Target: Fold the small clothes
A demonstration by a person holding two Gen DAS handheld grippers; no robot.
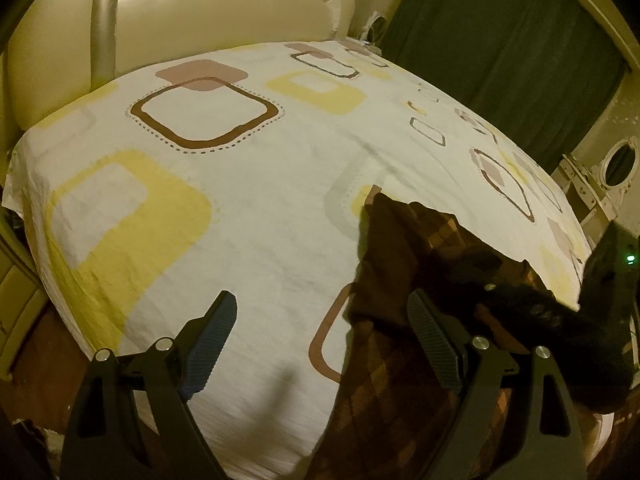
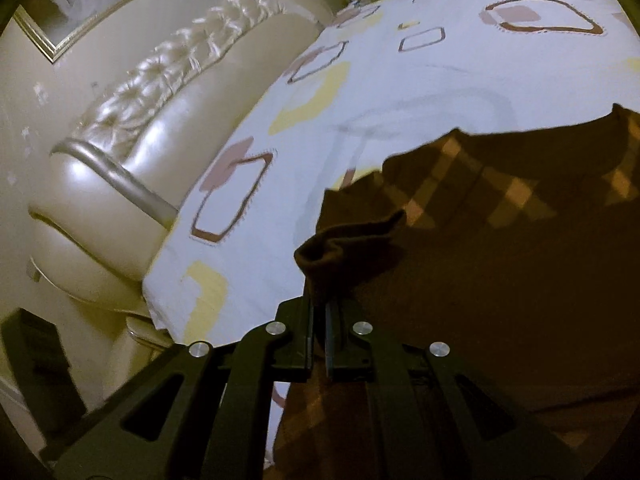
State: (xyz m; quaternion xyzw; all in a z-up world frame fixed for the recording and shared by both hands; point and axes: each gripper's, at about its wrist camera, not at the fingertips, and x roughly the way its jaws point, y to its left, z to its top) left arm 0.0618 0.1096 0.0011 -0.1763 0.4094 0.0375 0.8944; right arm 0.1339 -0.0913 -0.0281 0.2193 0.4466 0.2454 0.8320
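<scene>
- The right gripper [image 2: 319, 332] is pinching a bunched edge of the brown checked garment [image 2: 500, 248], with its two fingers drawn together on the cloth and a rolled fold of the fabric poking out just past the fingertips.
- In the left wrist view the right gripper [image 1: 496, 292] is showing as a dark shape lying over the garment [image 1: 400, 264], near the bed's lower right edge.
- The left gripper [image 1: 322, 340] is hanging with its jaws spread wide and nothing between them; its one finger is hovering over bare sheet and the other is standing in front of the garment's near edge, and whether it is touching the cloth cannot be told.
- The garment is lying on the patterned bedsheet [image 1: 248, 208], spread over the near right part of the bed and draping over the bed's near edge.
- The bedsheet, white with yellow, brown and pink rounded squares, is covering the bed; beyond the garment it is lying bare.
- The cream padded headboard [image 1: 224, 4] is standing at the far end of the bed from the garment.
- A dark green curtain [image 1: 500, 48] is hanging beyond the bed's far right corner.
- A framed picture [image 2: 88, 4] is hanging on the wall above the headboard.
</scene>
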